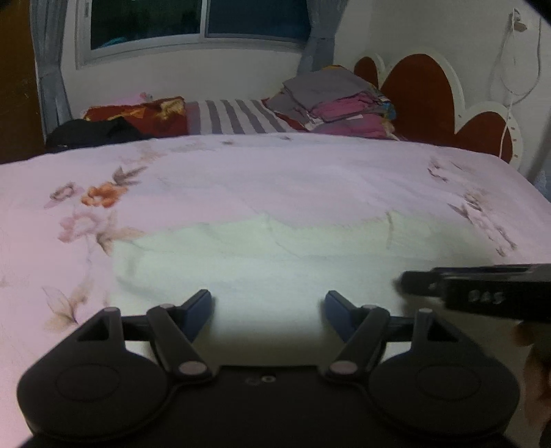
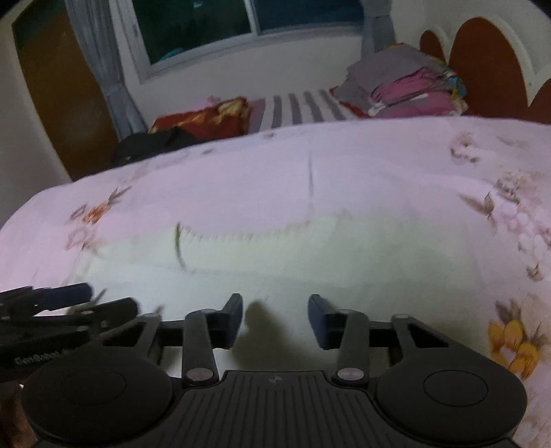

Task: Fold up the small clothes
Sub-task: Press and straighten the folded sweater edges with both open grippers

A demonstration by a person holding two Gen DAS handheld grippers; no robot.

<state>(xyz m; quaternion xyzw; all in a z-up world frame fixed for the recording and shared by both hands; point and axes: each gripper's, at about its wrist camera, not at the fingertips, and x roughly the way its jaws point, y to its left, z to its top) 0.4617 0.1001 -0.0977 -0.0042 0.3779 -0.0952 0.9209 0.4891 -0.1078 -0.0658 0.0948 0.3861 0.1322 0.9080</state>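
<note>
Lying flat on the bedspread (image 1: 310, 165), the pale garment (image 1: 261, 248) sits just ahead of both grippers, left gripper (image 1: 268, 303) and right gripper (image 2: 275, 310), fingers apart, nothing clamped.

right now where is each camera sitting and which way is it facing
Left wrist view: on the left hand-held gripper, facing forward and down across the bed toward the window; shows its own open fingers, and the right hand-held gripper at the right edge.
Right wrist view: on the right hand-held gripper, facing the same way; shows its own open fingers, and the left gripper at the left edge.
Both share: the pale cloth just ahead, the clothes pile, the headboard.
</note>
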